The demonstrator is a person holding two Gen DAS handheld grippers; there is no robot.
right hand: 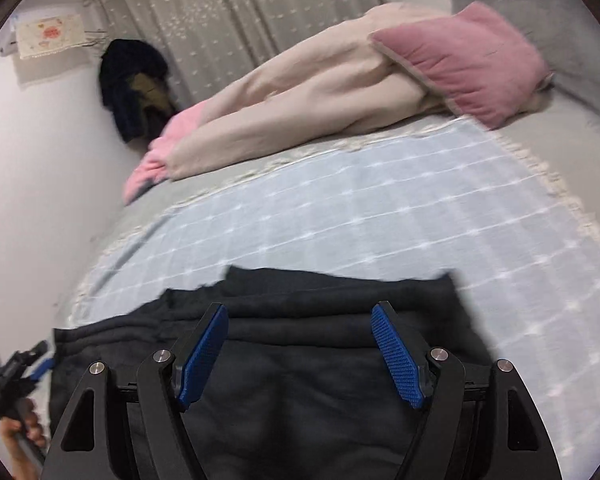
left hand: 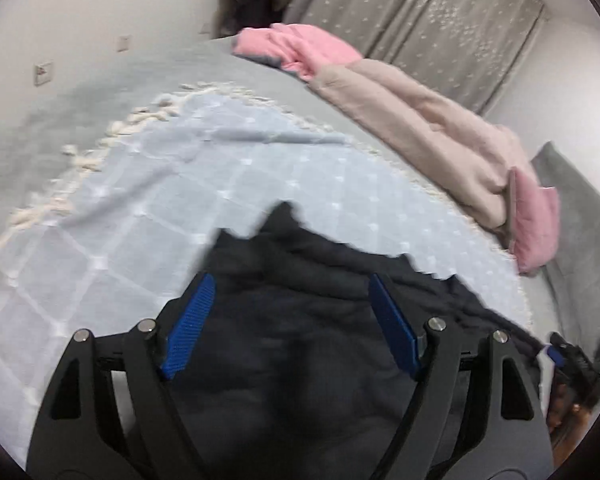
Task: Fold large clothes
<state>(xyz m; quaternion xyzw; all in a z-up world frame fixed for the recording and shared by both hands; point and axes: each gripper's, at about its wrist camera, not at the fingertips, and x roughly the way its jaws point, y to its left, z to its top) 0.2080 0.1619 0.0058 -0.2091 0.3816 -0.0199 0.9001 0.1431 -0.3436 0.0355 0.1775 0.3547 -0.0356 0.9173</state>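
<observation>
While a grey-sheeted bed [right hand: 580, 136] fills both views, a pale blue checked blanket [right hand: 340, 220] with a cream fringe lies spread over it. A beige and pink duvet [right hand: 300, 92] is heaped along the far side beside a pink pillow [right hand: 468, 64]. A dark garment [right hand: 300, 368] lies on the blanket's near edge. Left tongs [left hand: 290, 312] and right tongs [right hand: 300, 340] both gape wide above it, gripping nothing.
</observation>
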